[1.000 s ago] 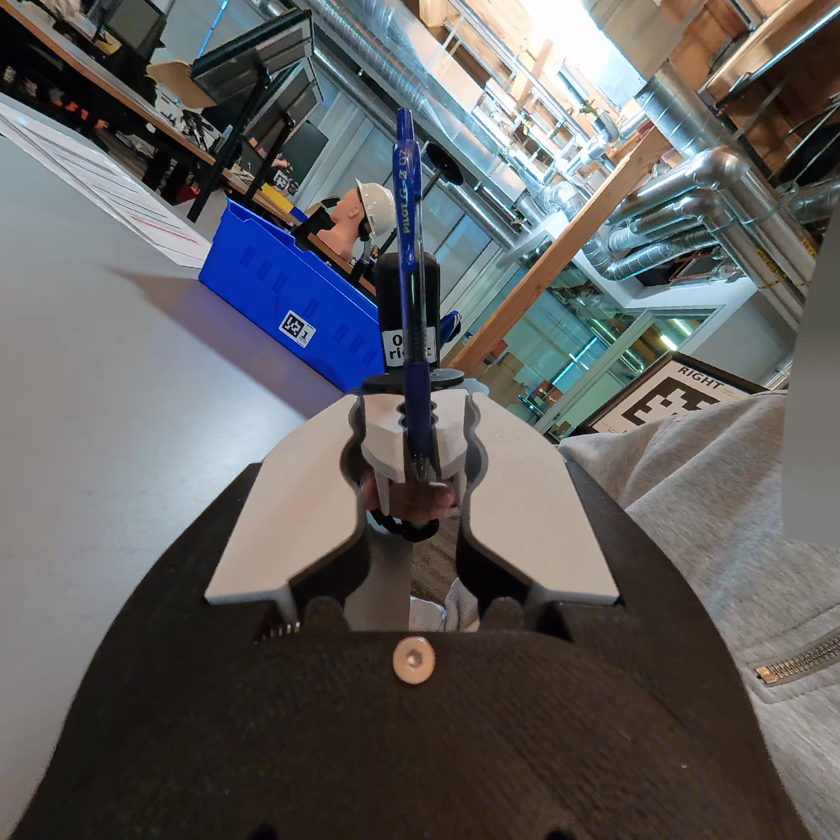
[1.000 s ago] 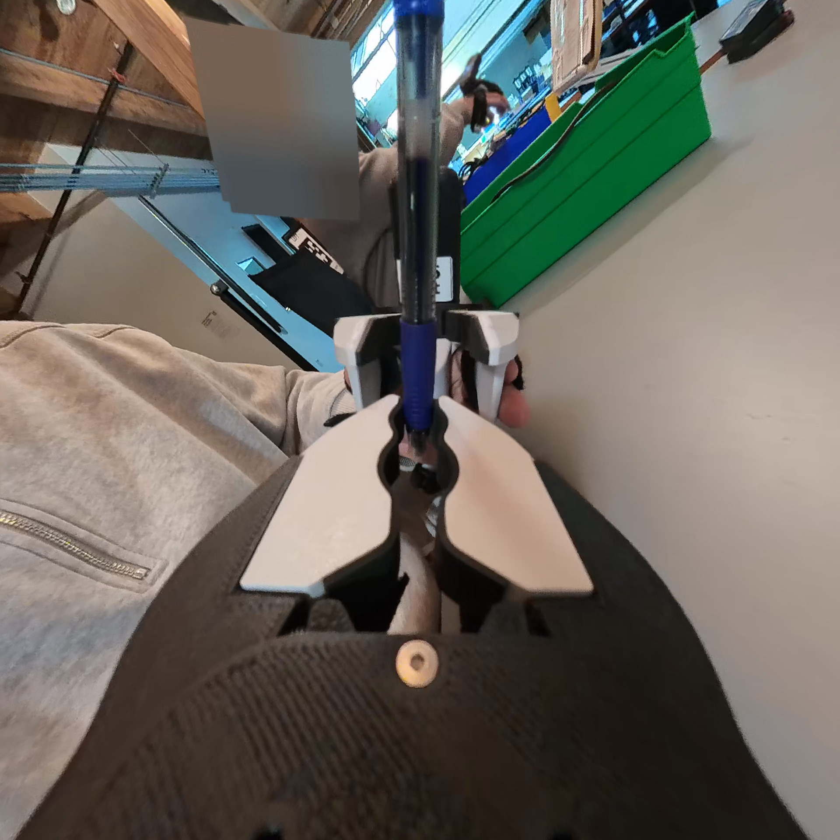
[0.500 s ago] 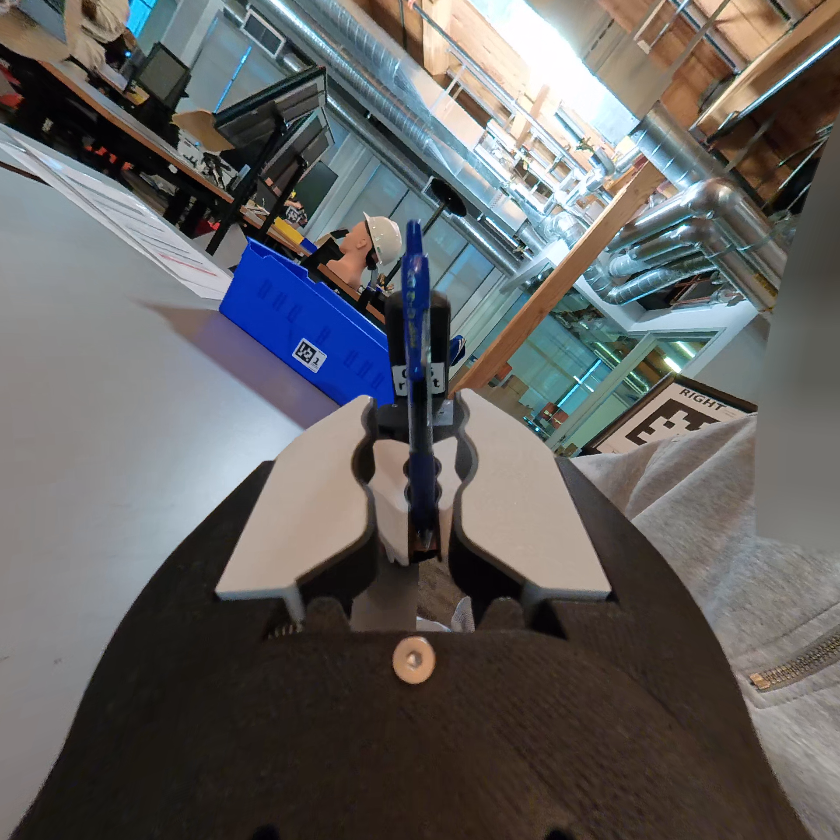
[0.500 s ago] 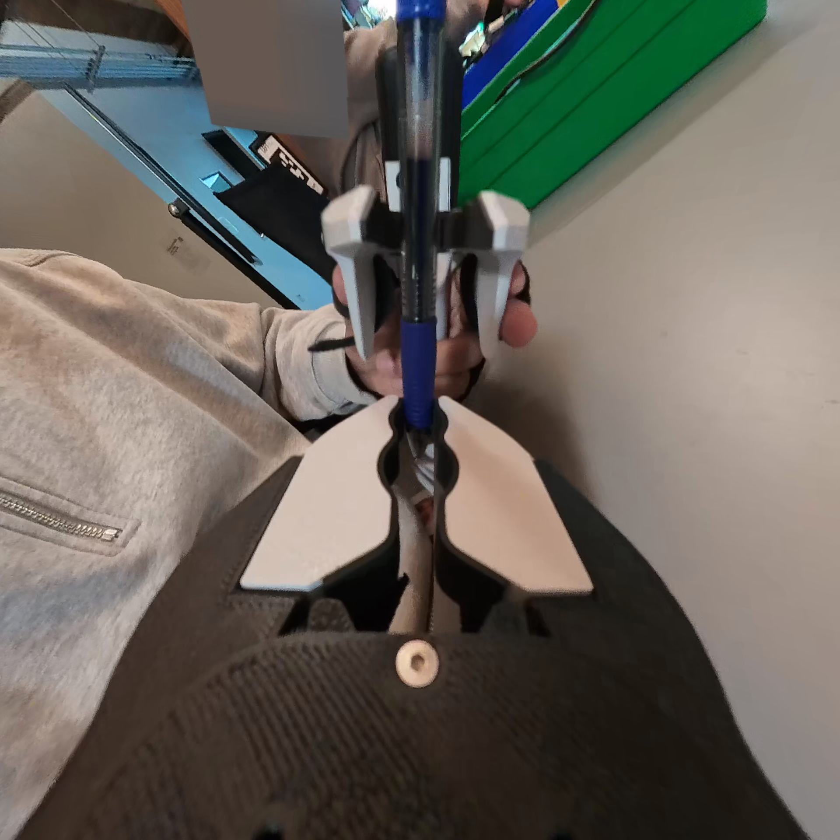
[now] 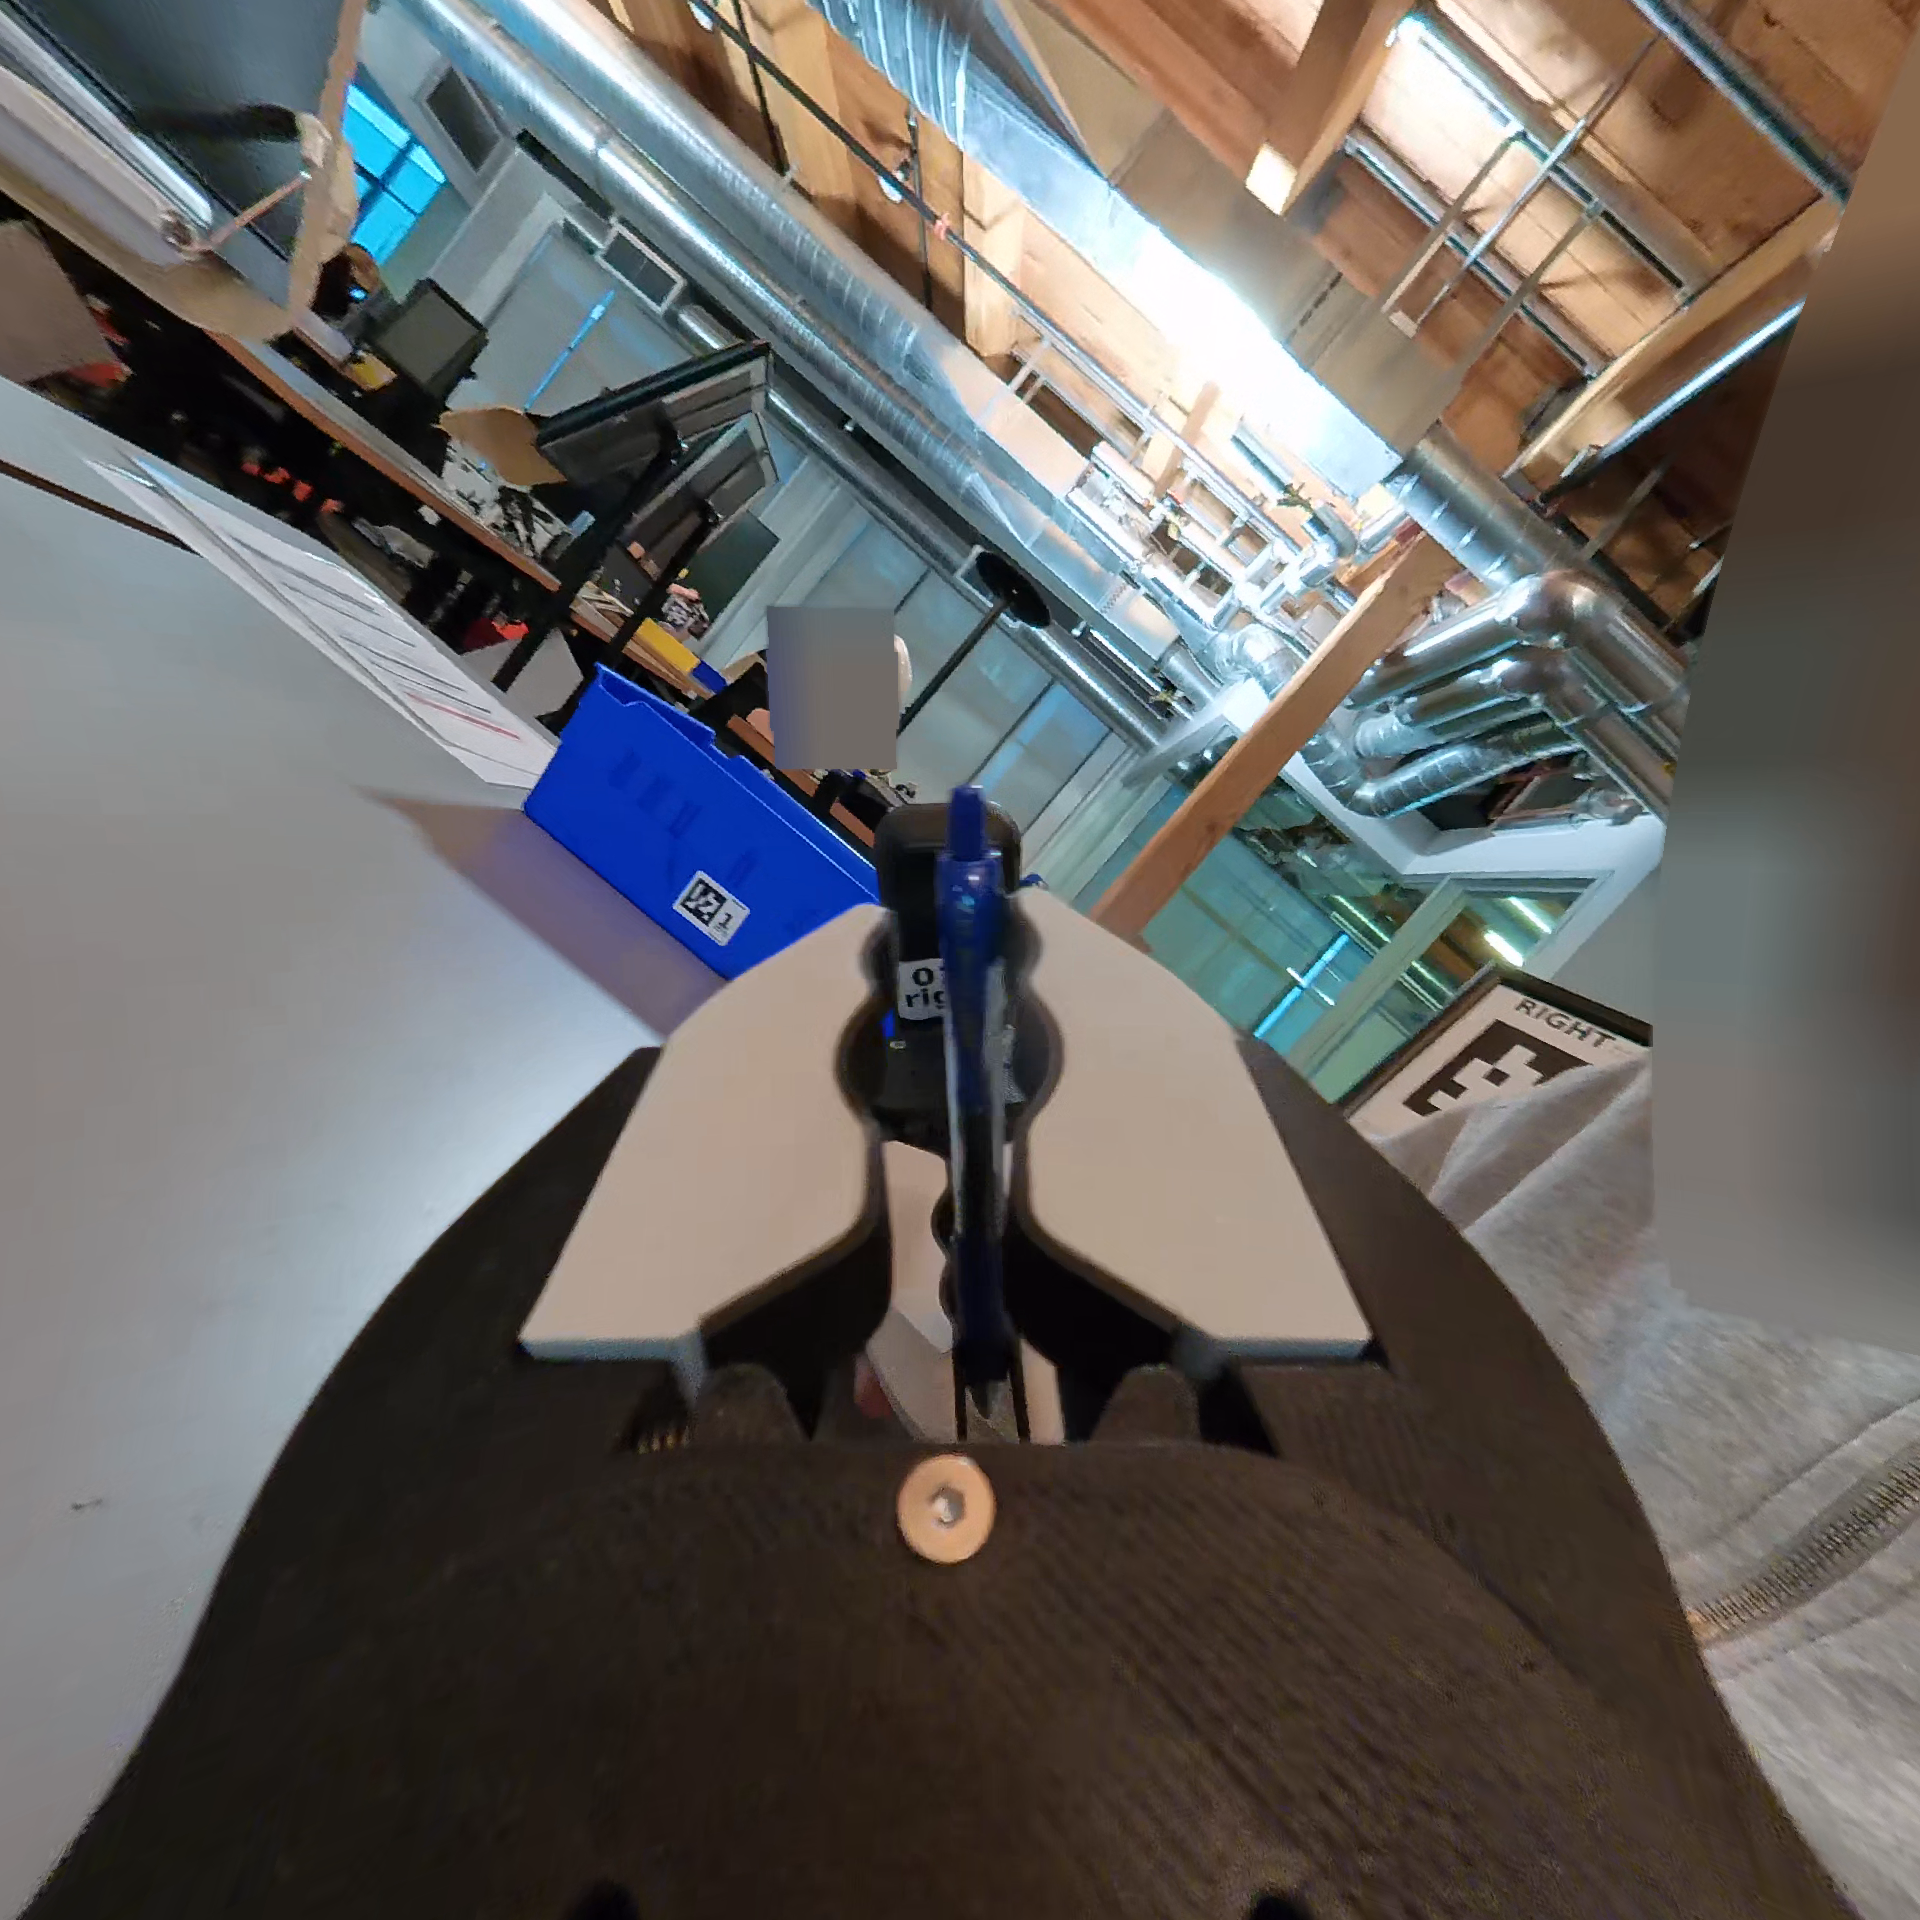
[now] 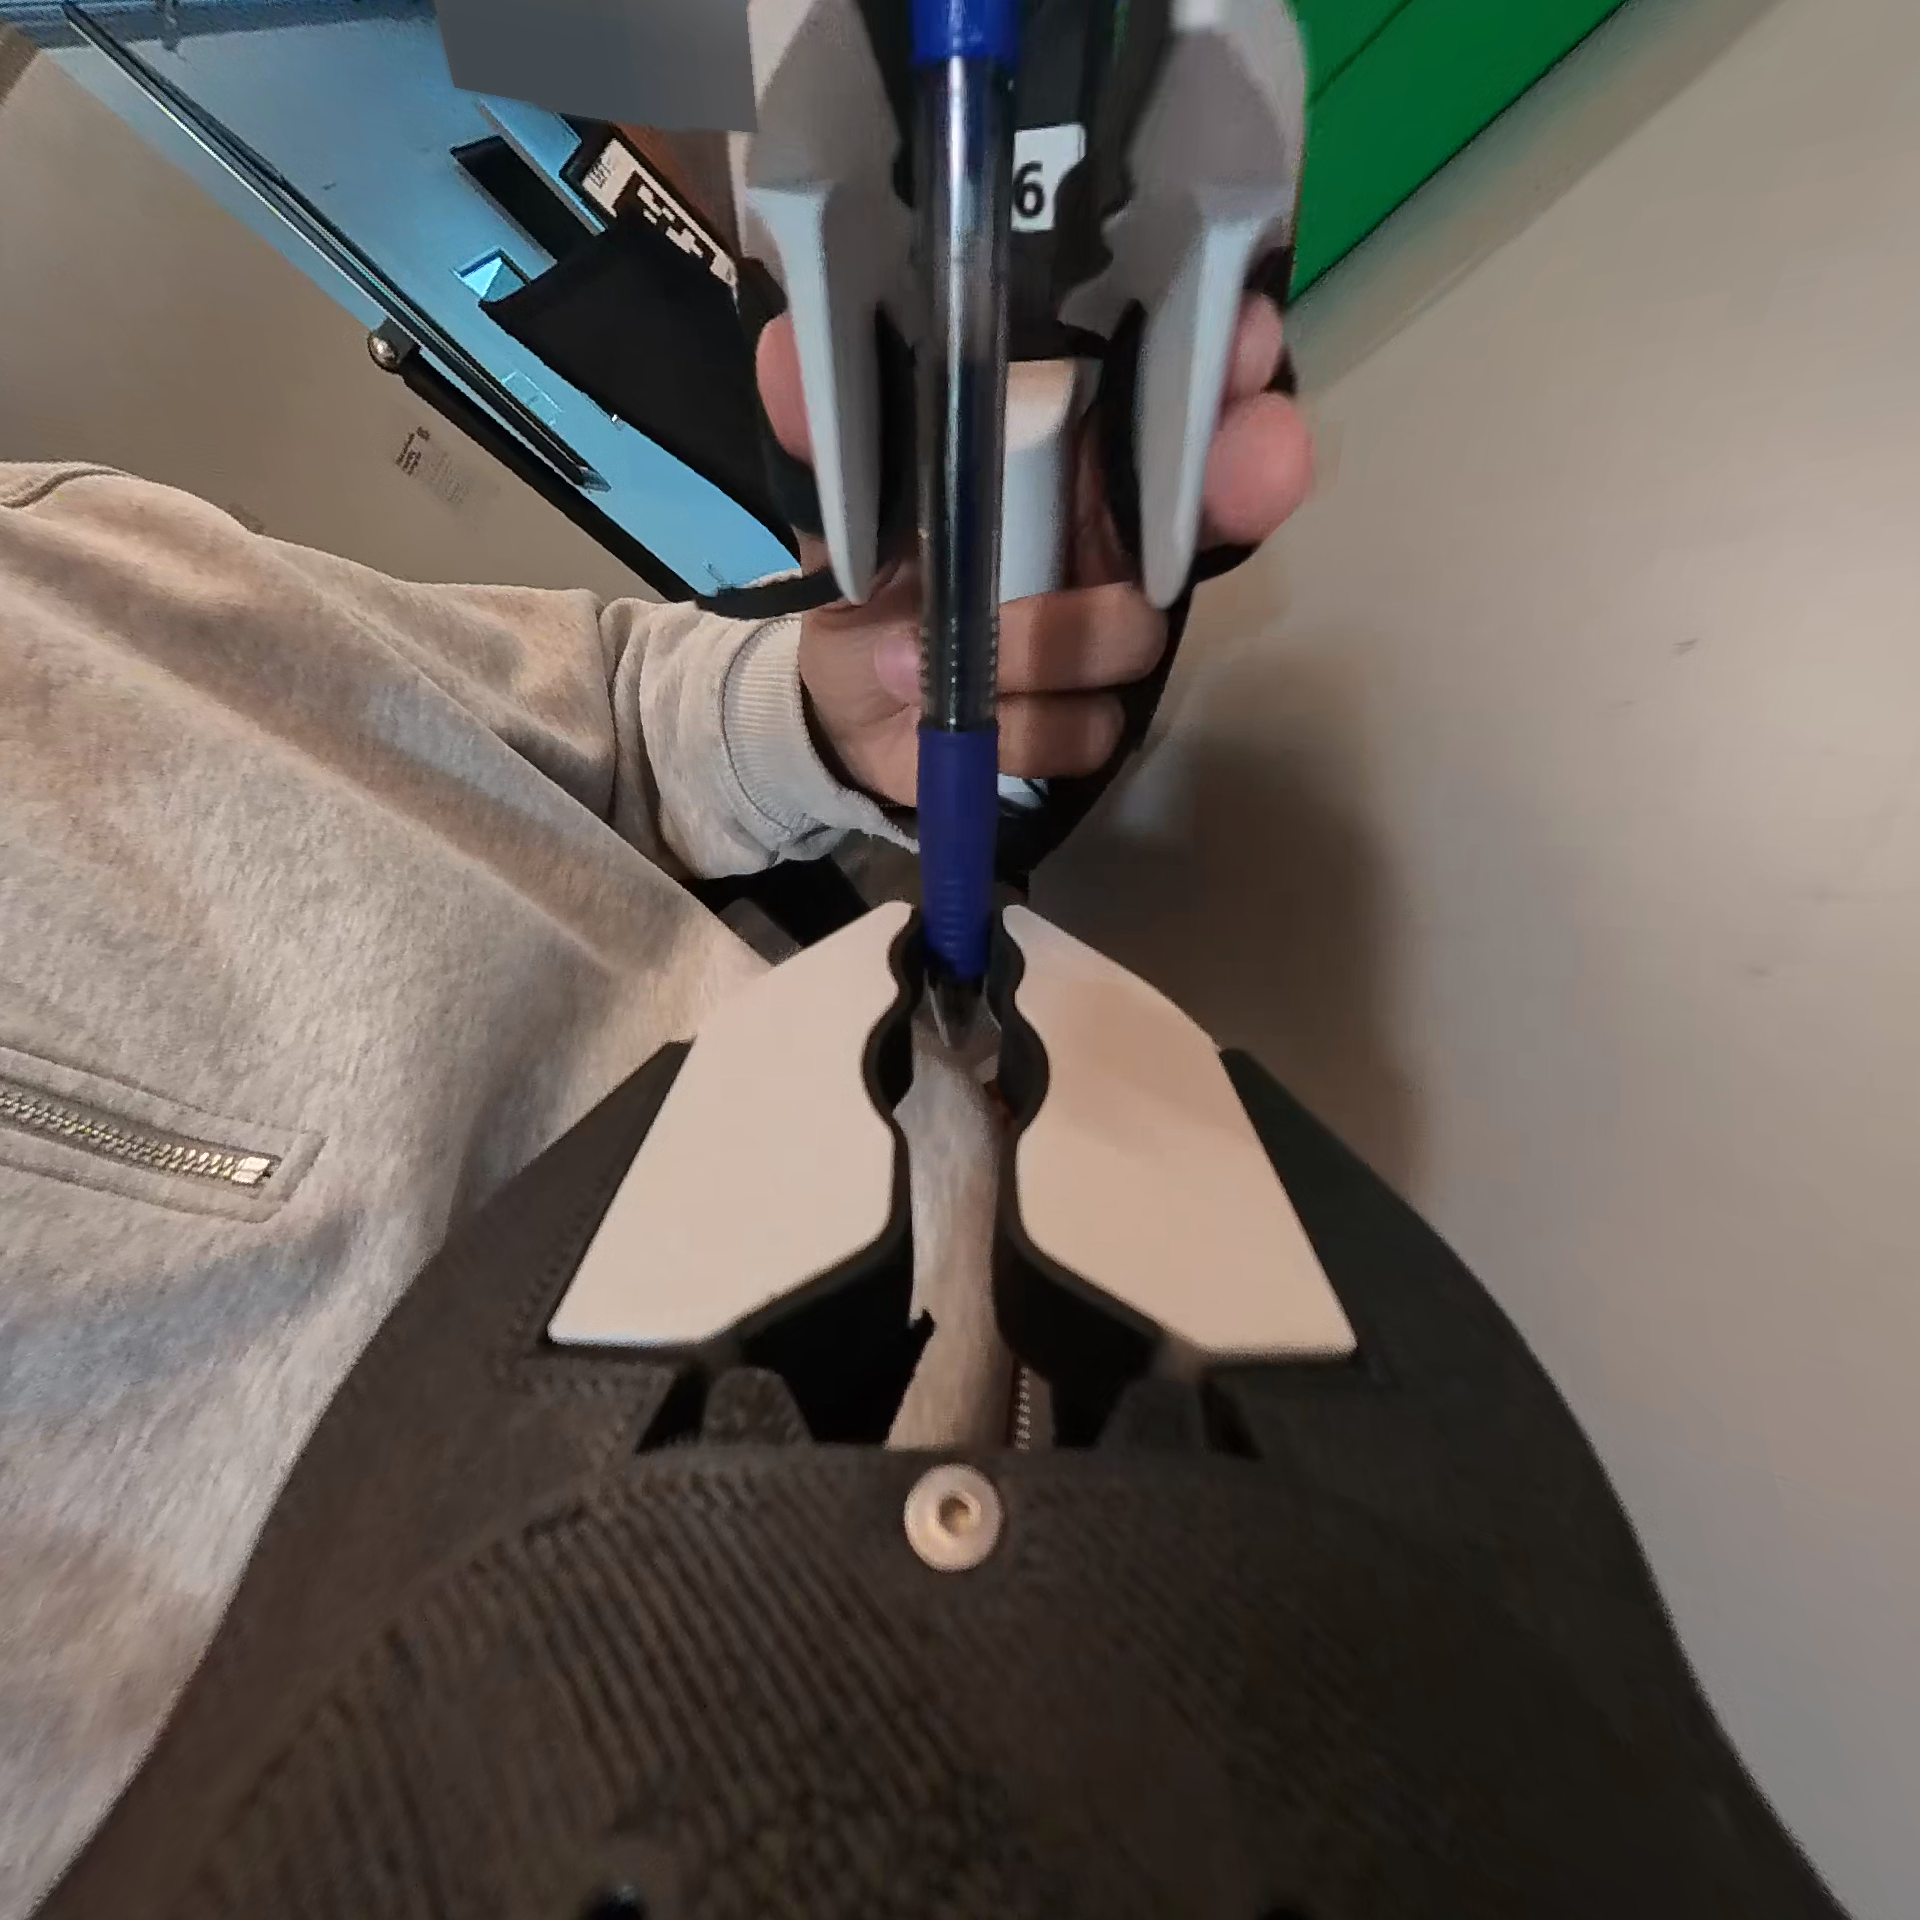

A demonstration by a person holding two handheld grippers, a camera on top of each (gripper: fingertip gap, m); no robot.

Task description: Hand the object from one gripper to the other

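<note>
Blue-gripped clear-barrel ballpoint pen (image 6: 961,436) is pinched at its tip end by the right gripper (image 6: 961,961), jaws nearly closed on it. Its long axis runs straight to 12 o'clock, between the wide-open fingers (image 6: 831,312) of the left gripper (image 5: 951,997), which so far nothing is clamped by.

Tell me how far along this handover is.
Done: the right gripper is shut on the grip end of the blue pen, which is lifted clear of the table. In hand: the left gripper straddles the pen's barrel, with its fingers apart on either side and not clamped. Left: close the left gripper on the pen, open the right gripper, then separate them.
</note>
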